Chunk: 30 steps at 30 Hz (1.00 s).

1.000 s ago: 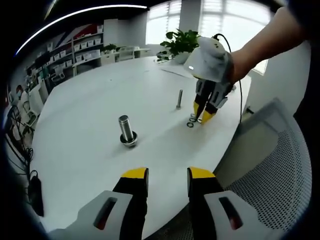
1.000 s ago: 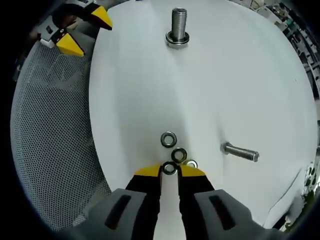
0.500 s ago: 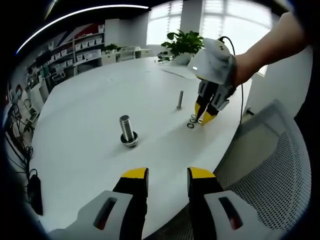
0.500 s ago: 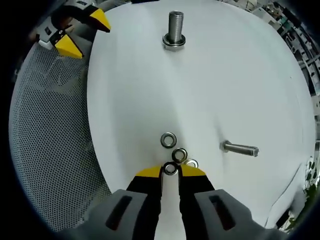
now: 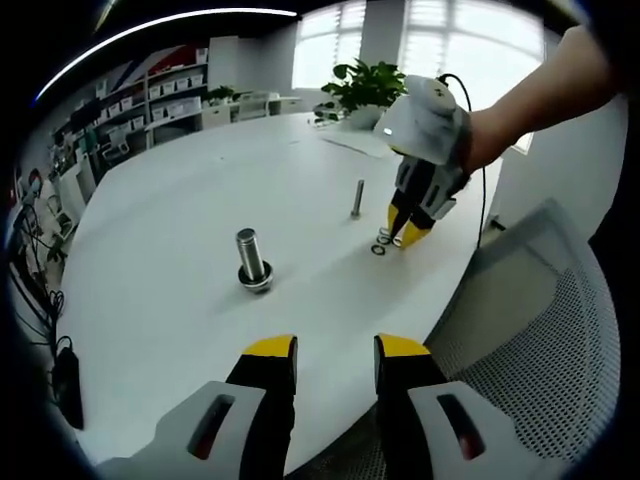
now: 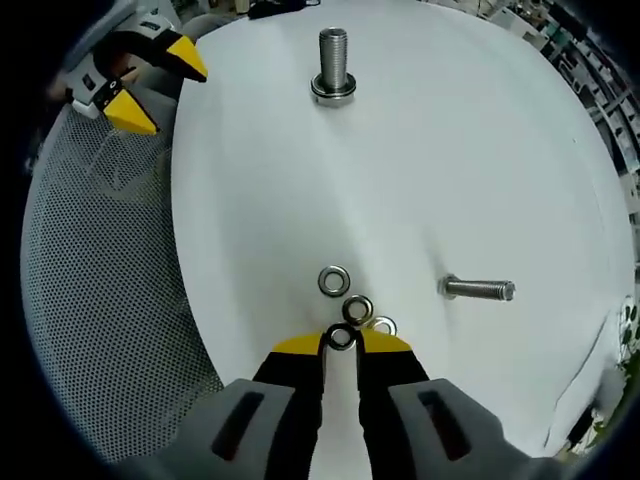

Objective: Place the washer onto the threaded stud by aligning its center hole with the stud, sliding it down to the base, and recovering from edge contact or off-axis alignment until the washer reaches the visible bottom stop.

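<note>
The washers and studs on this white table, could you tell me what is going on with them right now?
A person is working with two handheld grippers. The right gripper is down at a small cluster of washers on the white table, its jaws closed around one washer. The left gripper hangs open at the table edge, holding nothing. The thick upright threaded stud stands apart, with a ring already at its base. A thinner stud stands nearer the washers.

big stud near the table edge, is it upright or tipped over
Upright: the big stud stands on its wide base on the white table, threaded end up, and looks the same in the right gripper view.
</note>
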Each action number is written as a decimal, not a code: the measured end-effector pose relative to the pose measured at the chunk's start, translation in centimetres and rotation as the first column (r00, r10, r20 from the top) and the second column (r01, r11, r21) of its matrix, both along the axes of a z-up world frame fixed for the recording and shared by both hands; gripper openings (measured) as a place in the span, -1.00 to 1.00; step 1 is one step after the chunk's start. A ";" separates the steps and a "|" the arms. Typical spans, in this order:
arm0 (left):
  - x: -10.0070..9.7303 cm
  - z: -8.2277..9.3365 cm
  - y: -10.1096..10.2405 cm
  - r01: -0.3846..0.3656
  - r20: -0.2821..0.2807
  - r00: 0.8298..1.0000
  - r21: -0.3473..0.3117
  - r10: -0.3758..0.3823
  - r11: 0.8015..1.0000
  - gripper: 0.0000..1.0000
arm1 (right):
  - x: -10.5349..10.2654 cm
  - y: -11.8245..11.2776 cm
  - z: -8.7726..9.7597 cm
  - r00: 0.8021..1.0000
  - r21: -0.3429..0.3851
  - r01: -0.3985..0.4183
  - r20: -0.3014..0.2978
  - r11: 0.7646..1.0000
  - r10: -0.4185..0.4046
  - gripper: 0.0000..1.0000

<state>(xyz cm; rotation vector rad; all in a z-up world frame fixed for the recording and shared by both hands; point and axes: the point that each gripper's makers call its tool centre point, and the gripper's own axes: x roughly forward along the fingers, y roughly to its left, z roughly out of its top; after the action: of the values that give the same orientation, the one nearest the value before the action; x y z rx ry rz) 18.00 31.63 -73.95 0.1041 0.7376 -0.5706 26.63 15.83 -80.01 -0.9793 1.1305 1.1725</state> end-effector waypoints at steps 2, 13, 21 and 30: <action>0.0 0.0 0.0 0.004 0.001 1.000 0.001 -0.004 1.000 -0.42 | 0.0 0.0 0.0 1.000 0.010 0.009 -0.003 1.000 -0.009 -0.74; 0.1 0.2 -0.1 0.006 0.007 1.000 -0.006 -0.005 1.000 -0.42 | -0.3 -0.9 0.1 1.000 0.003 0.025 -0.019 1.000 -0.025 -0.74; 0.0 0.1 -0.1 0.007 0.005 1.000 0.001 -0.007 1.000 -0.42 | 0.0 -1.6 0.9 0.999 0.023 0.044 -0.023 0.999 -0.044 -0.74; 0.0 0.1 -0.1 0.003 0.008 1.000 0.000 -0.003 1.000 -0.42 | 0.7 -1.7 2.1 0.999 0.058 0.050 -0.022 0.997 -0.049 -0.74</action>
<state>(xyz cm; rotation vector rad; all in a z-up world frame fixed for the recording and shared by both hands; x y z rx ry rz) 18.05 31.56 -73.88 0.1078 0.7298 -0.5729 27.29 14.18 -77.91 -0.8911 1.1243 1.1714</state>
